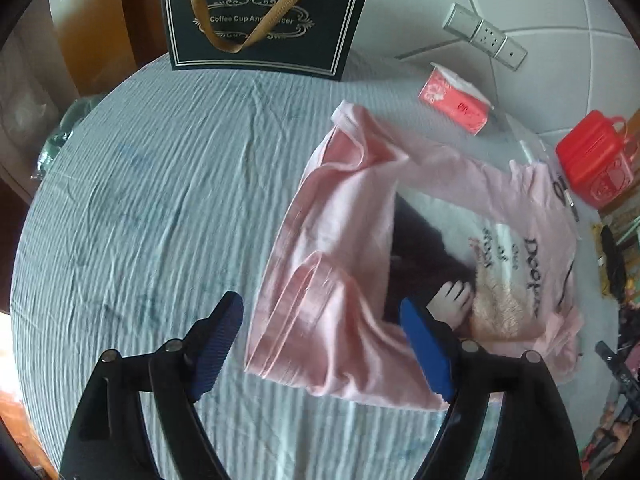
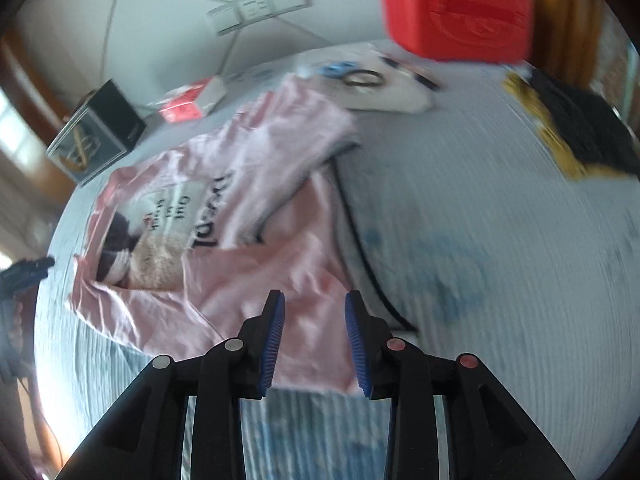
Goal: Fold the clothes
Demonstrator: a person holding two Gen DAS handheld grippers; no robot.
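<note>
Pale-blue ribbed bedding (image 1: 140, 200) fills both views. Both jaws stand apart, empty: the left hand-held gripper (image 1: 320, 344) straddles the pink shirt (image 1: 352, 220)'s lower-left edge, and the right hand-held gripper (image 2: 314, 340) hovers over its near hem (probably the closer one). Partly folded, print showing, the shirt stretches toward upper right in the left view.

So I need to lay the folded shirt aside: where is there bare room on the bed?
Bare sheet lies left of the pink shirt, below the black gift bag. Crowded beyond it: tissue pack, red container.
</note>
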